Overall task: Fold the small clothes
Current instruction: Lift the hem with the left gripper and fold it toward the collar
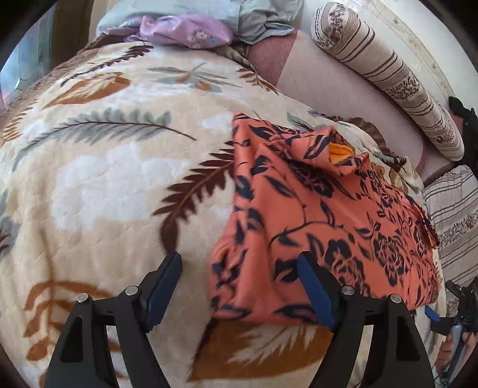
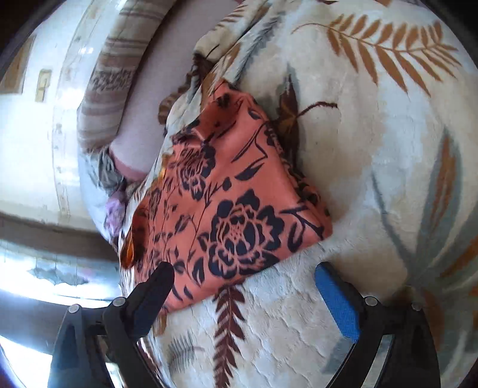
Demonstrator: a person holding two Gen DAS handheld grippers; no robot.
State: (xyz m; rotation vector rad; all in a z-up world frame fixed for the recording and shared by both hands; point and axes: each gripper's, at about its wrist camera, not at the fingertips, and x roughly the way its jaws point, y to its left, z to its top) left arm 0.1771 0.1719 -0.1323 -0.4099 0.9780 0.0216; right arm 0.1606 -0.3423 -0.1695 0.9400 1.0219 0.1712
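An orange garment (image 1: 322,215) printed with dark blue flowers lies folded on the cream leaf-patterned blanket (image 1: 113,167). My left gripper (image 1: 239,262) stands open over the garment's near left corner, its right finger above the cloth and its left finger over the blanket, pressing on nothing. In the right wrist view the same garment (image 2: 233,197) lies ahead, and my right gripper (image 2: 243,273) is open wide at its near edge, with the left finger over the cloth and the blue-padded right finger over the blanket (image 2: 373,179). The other gripper (image 1: 454,316) shows at the left view's right edge.
A striped bolster pillow (image 1: 388,74) lies along the bed's far right edge beside a pink sheet (image 1: 334,89). Crumpled lilac clothing (image 1: 185,29) and grey-blue clothing (image 1: 263,21) are heaped at the far end. A second striped cushion (image 1: 454,221) sits to the right of the garment.
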